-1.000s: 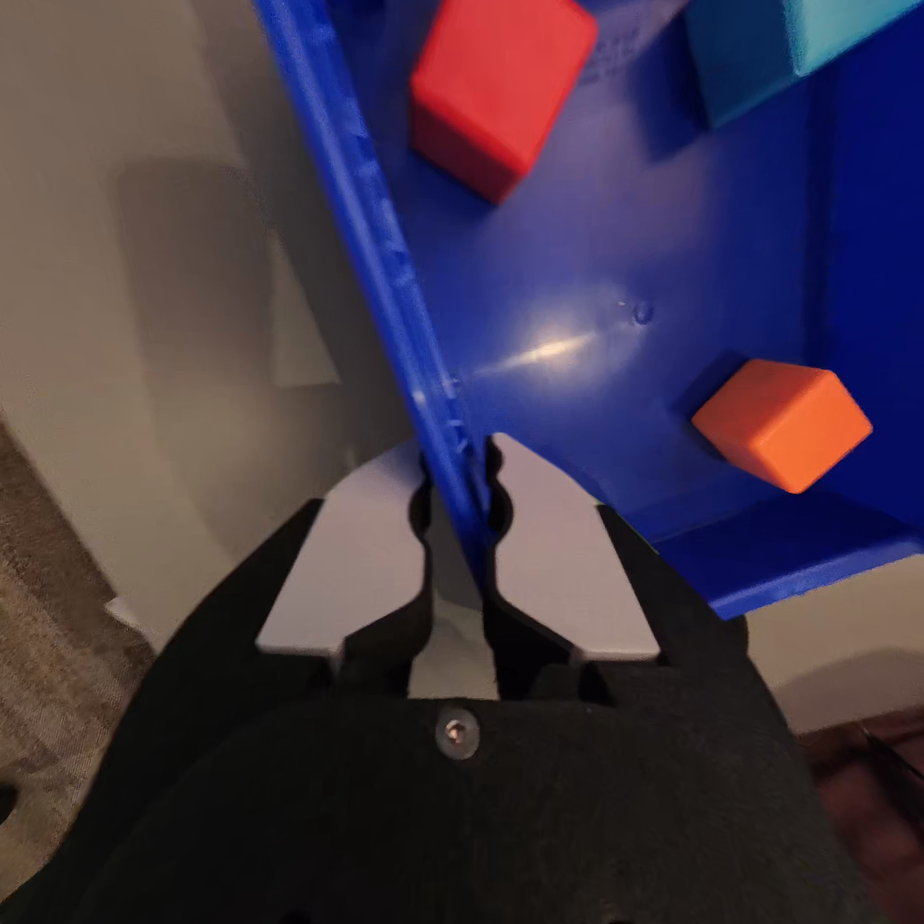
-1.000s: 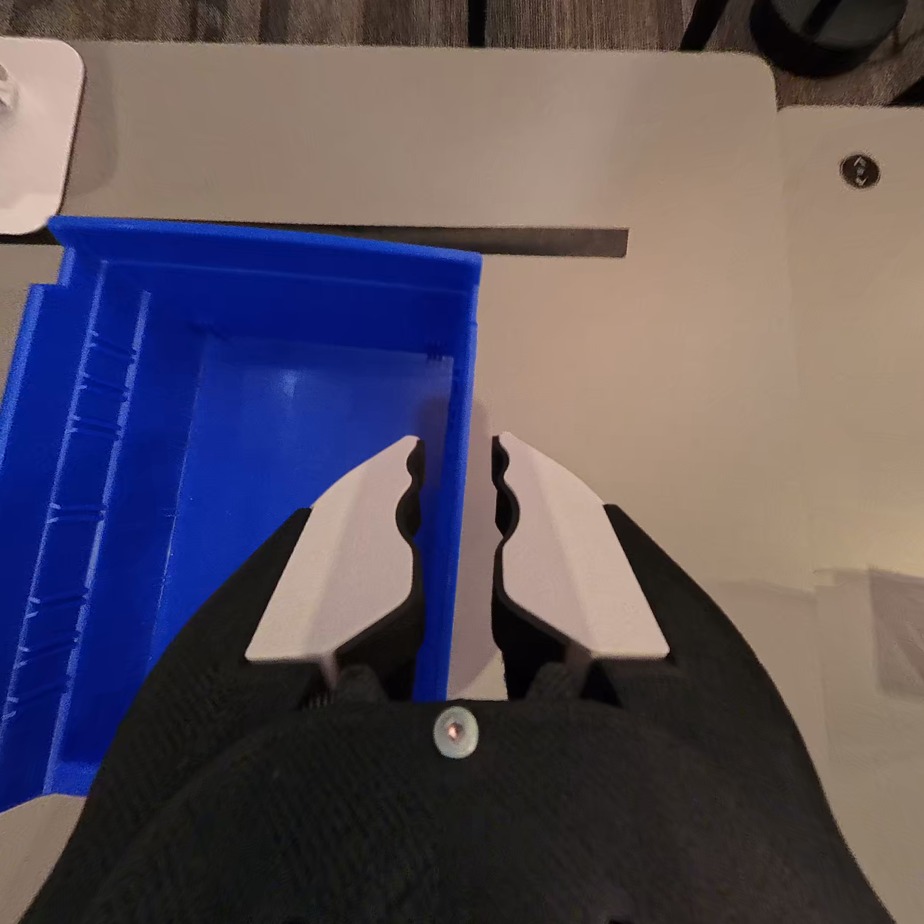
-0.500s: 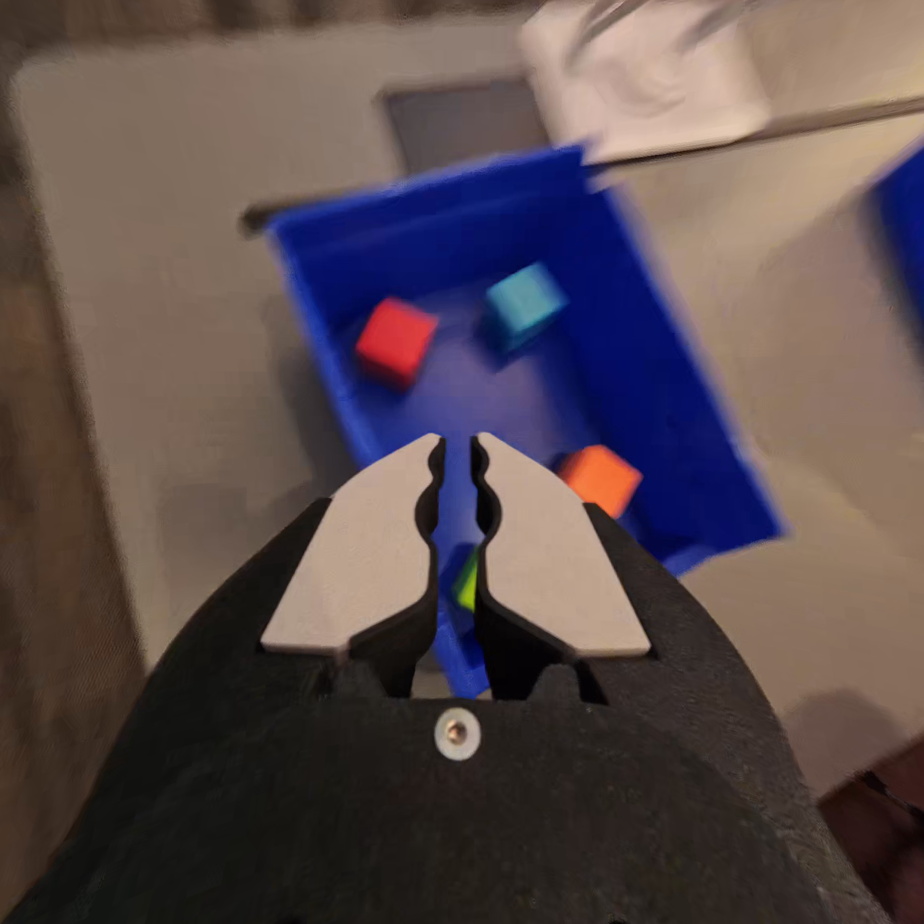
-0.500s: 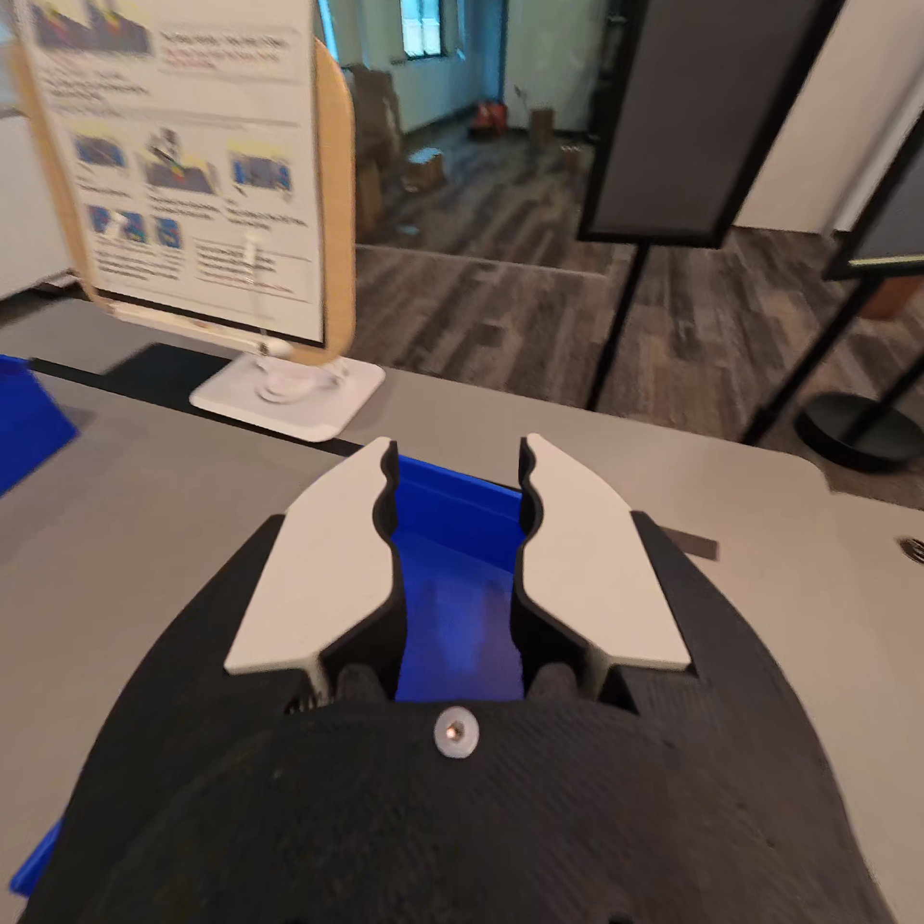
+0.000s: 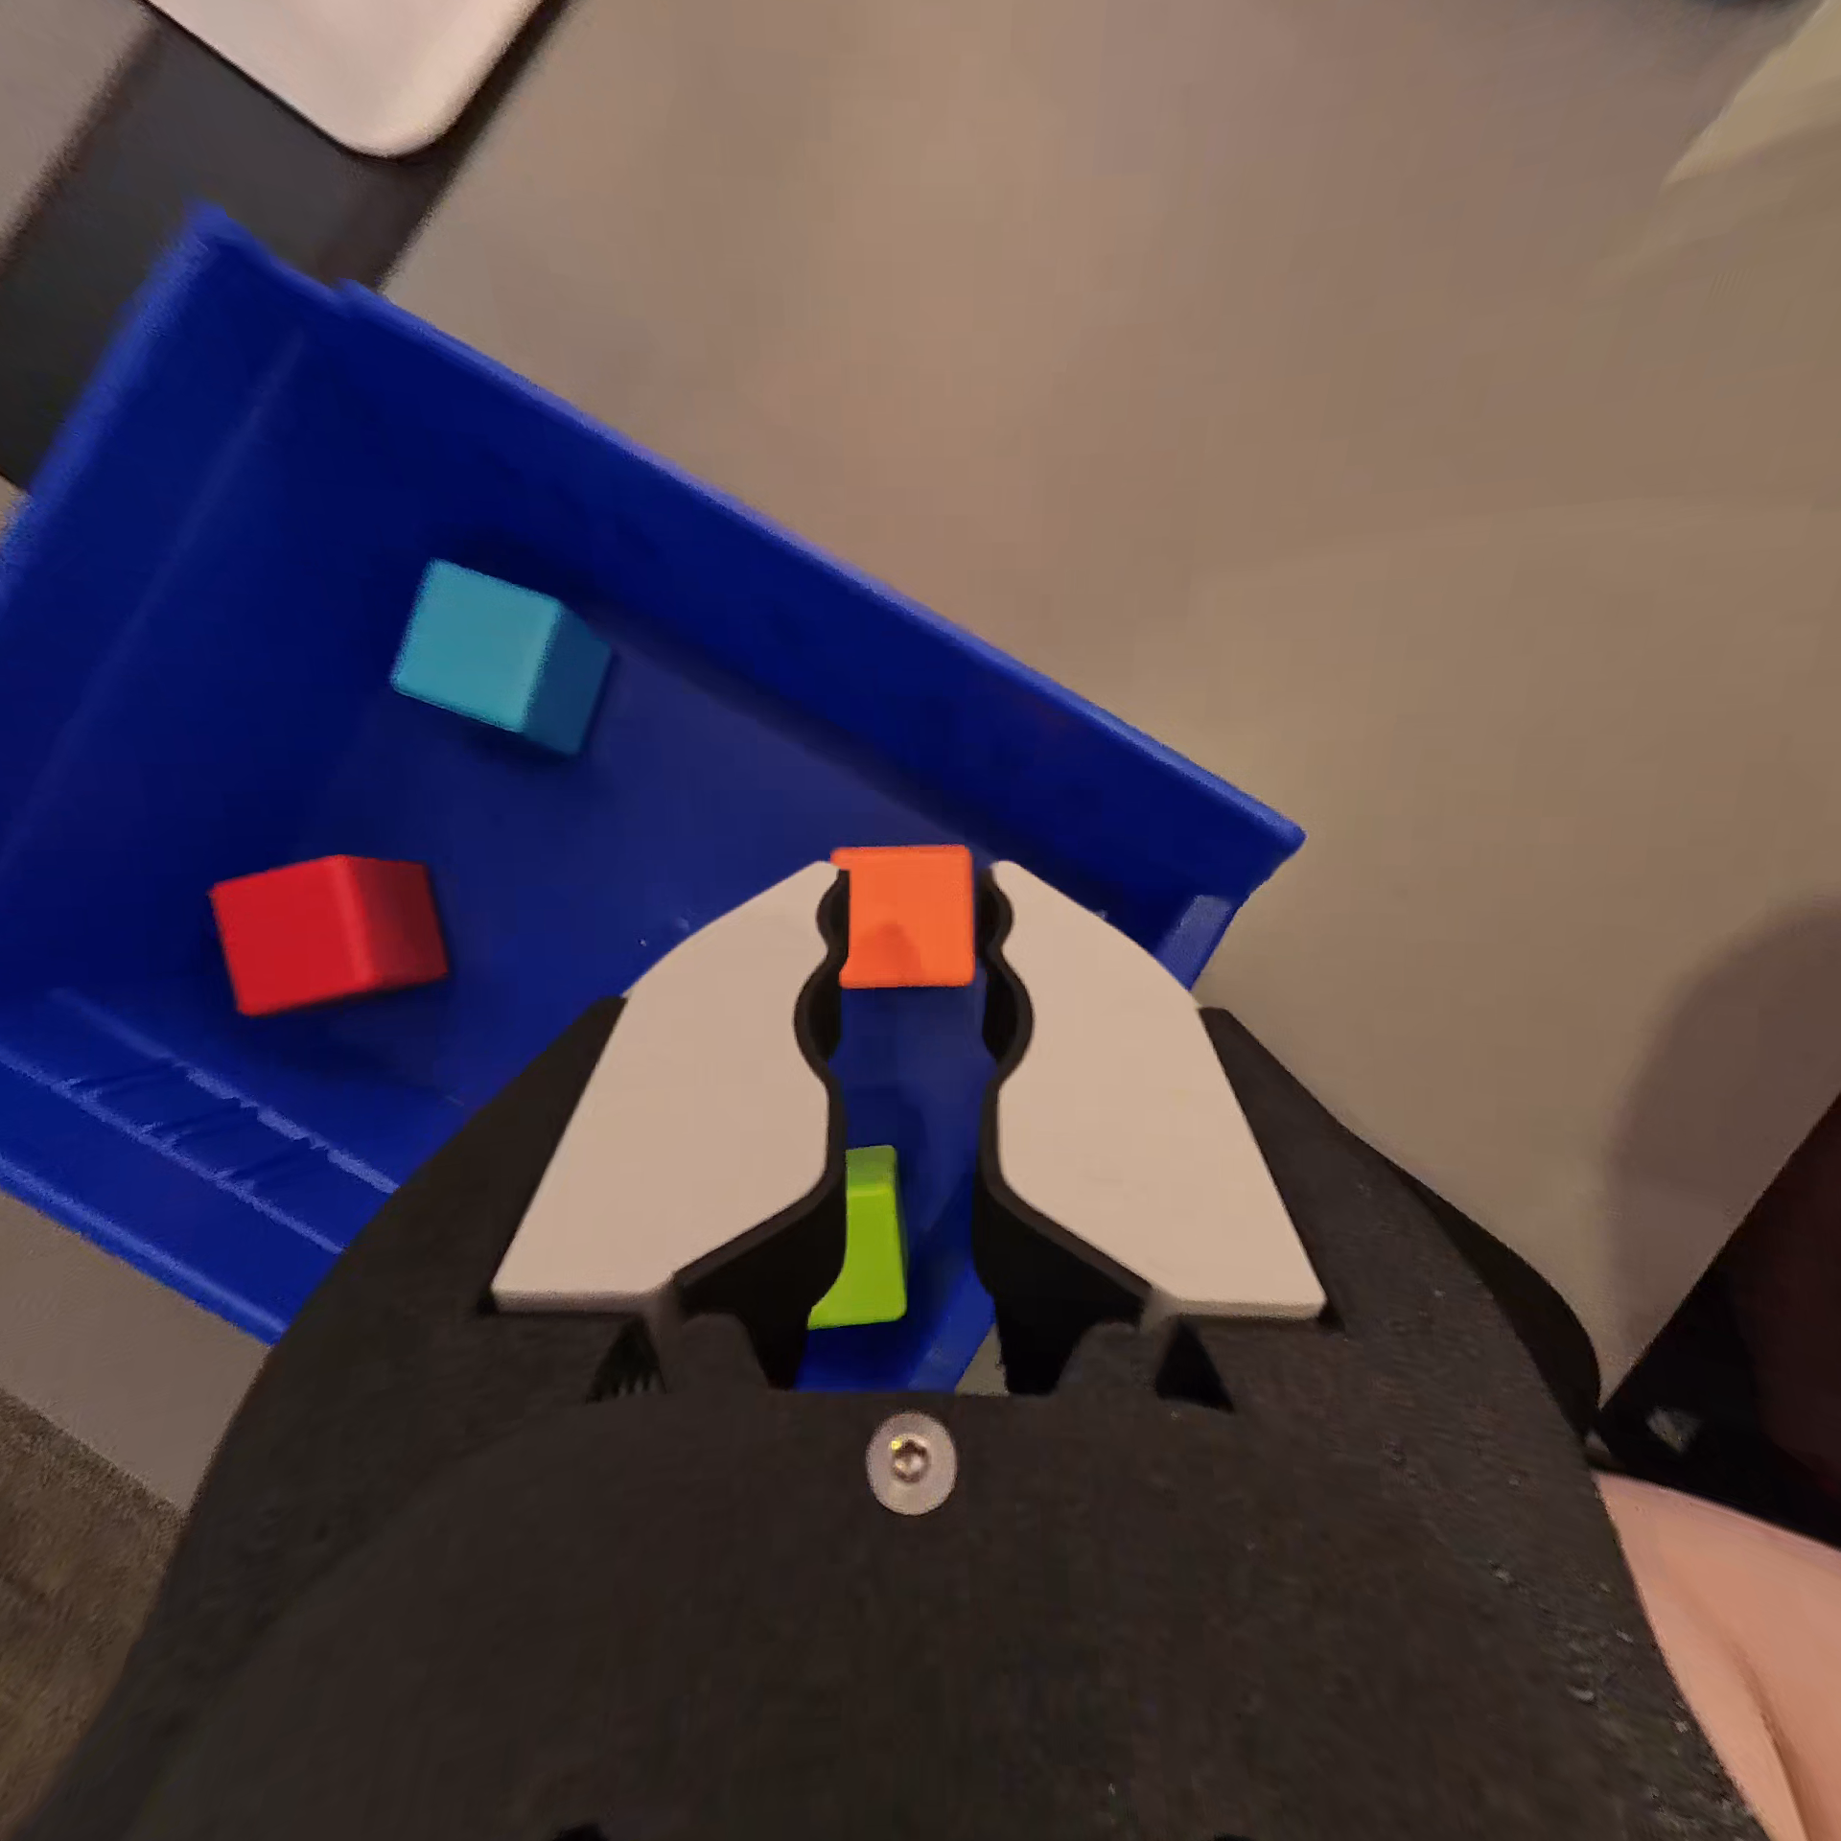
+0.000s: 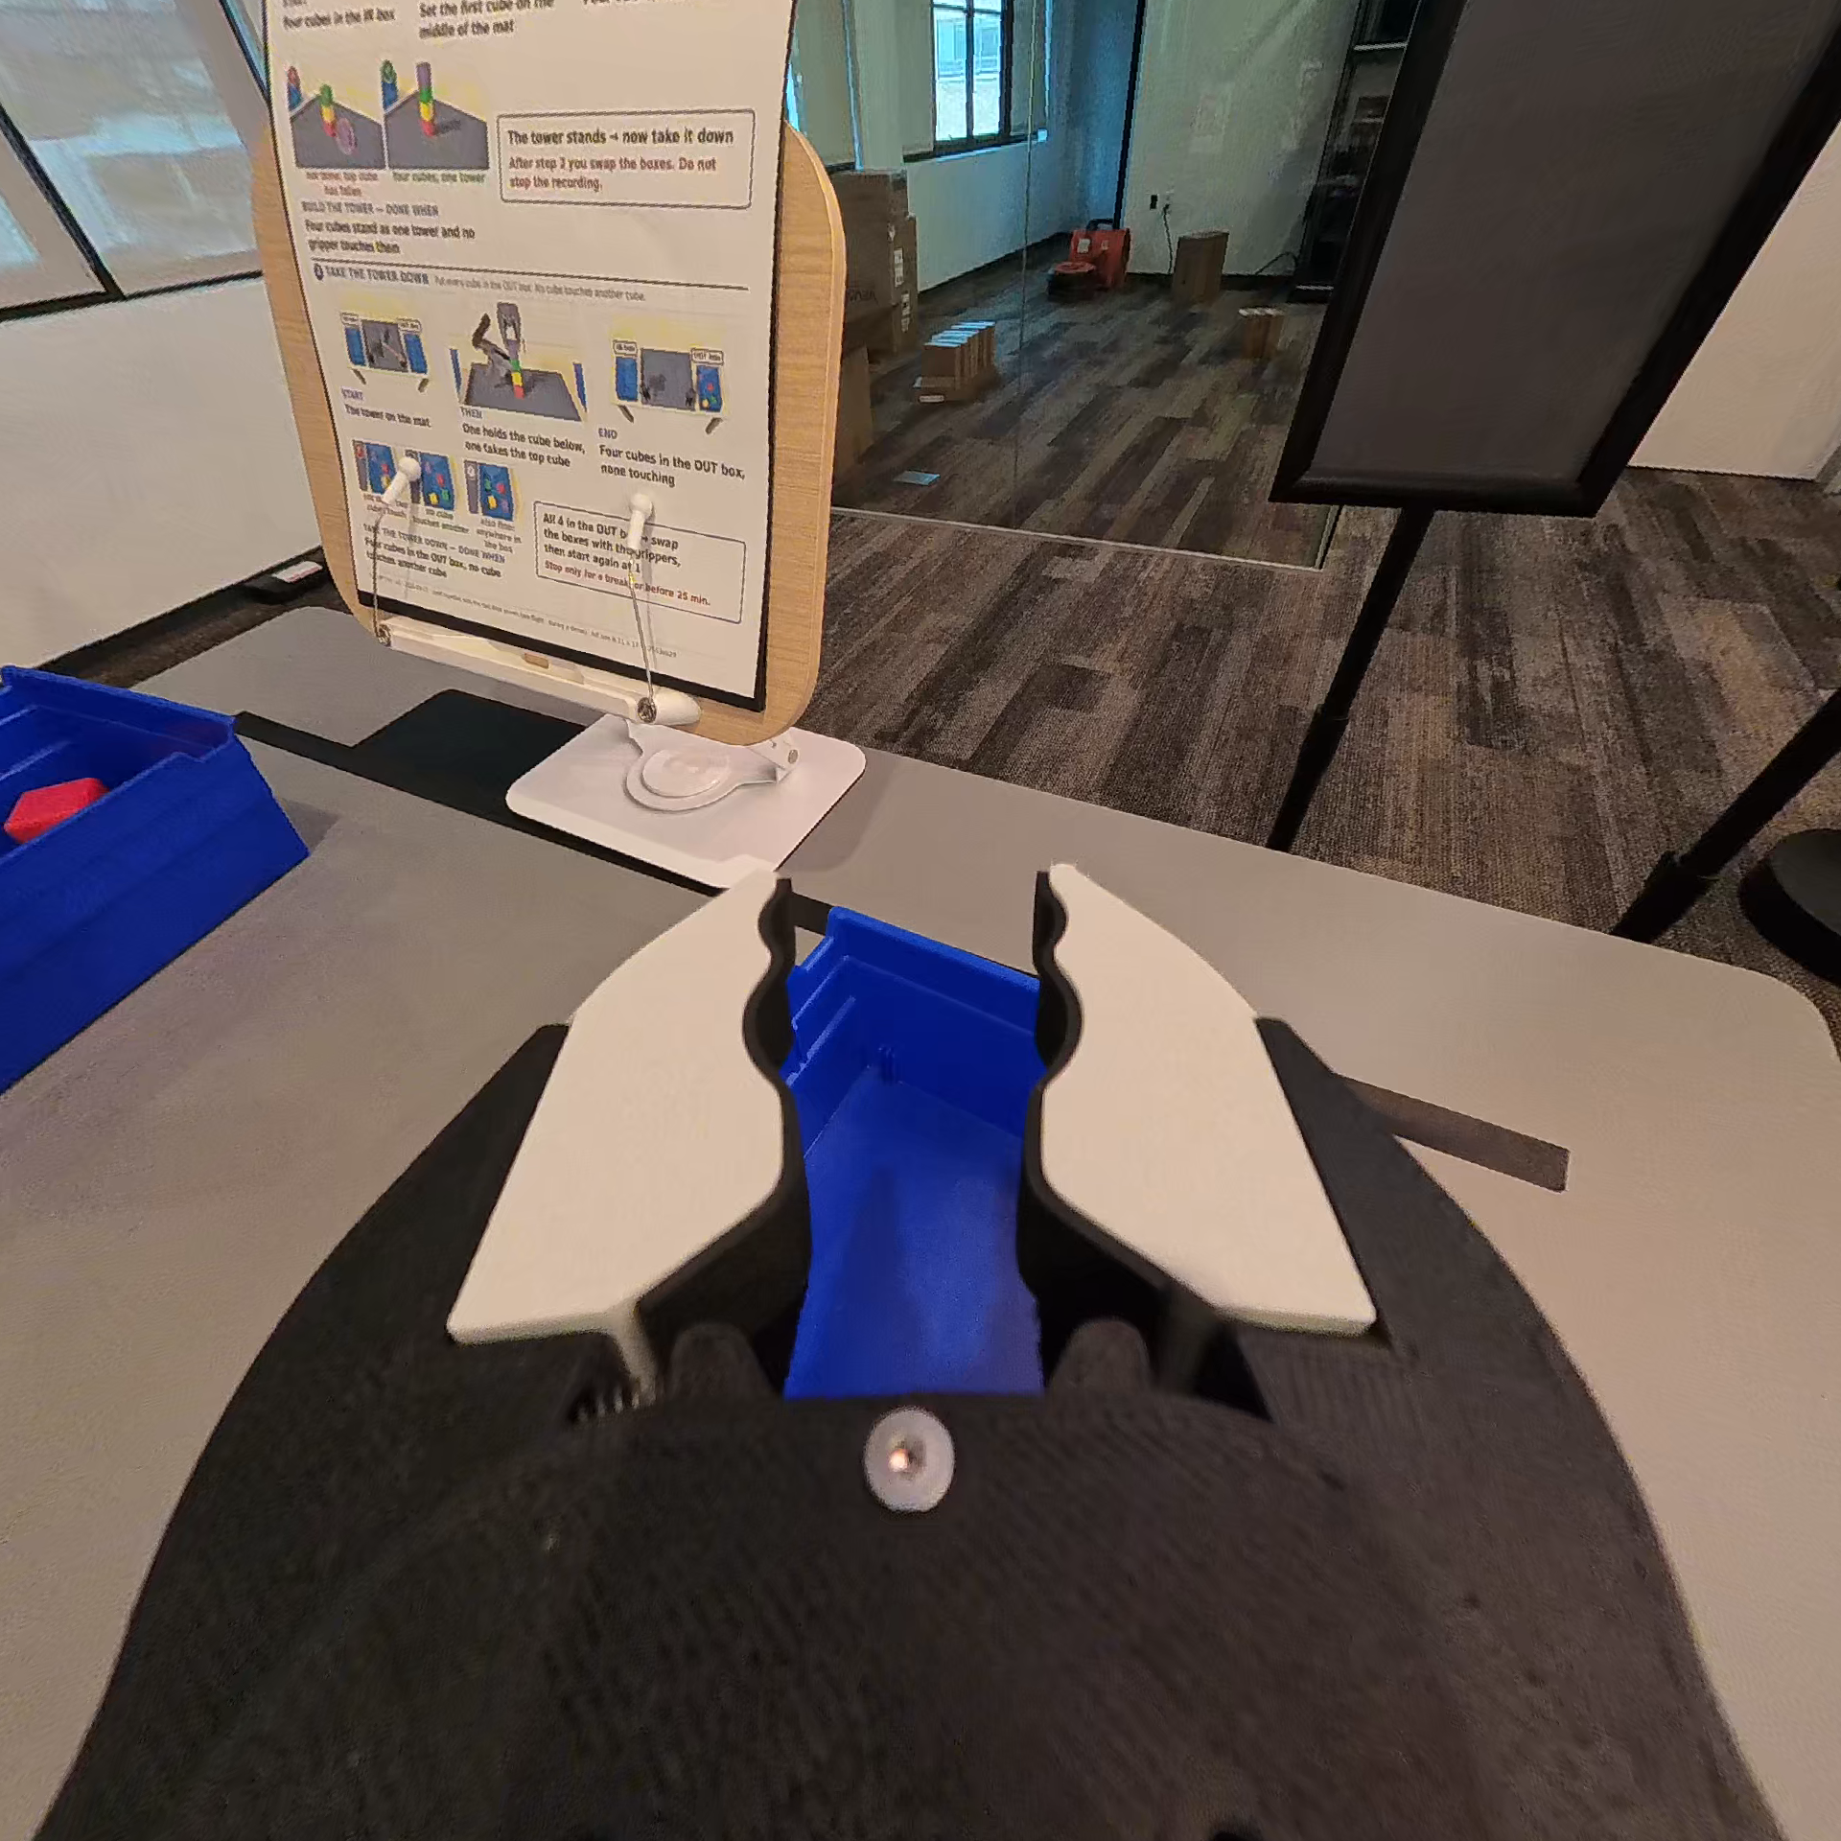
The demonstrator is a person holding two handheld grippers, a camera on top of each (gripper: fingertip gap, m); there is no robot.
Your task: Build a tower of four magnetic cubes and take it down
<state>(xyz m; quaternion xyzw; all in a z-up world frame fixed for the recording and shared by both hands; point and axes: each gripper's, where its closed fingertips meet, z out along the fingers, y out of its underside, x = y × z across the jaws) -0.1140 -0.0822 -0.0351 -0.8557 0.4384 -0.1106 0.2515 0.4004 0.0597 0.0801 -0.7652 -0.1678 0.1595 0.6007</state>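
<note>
In the left wrist view a blue bin (image 5: 996,717) holds a teal cube (image 5: 488,648), a red cube (image 5: 319,931), an orange cube (image 5: 905,917) and a green cube (image 5: 867,1245), all apart. My left gripper (image 5: 907,877) is open above the bin, its fingertips either side of the orange cube; I cannot tell if they touch it. The green cube shows partly between the fingers. My right gripper (image 6: 909,887) is open and empty over a second, empty blue bin (image 6: 917,1195). The first bin (image 6: 149,857) with the red cube (image 6: 50,807) shows at the left.
An instruction sheet on a wooden board with a white base (image 6: 687,787) stands at the back of the grey table (image 6: 1295,946). The base's corner (image 5: 359,60) also shows in the left wrist view. Black floor stands (image 6: 1345,648) are beyond the table's far edge. Left tips to right tips: about 55 centimeters.
My left gripper let go of the bin's wall, lifted, and opened over the orange cube. My right gripper let go of the empty bin's wall, opened wider and tilted up toward the room.
</note>
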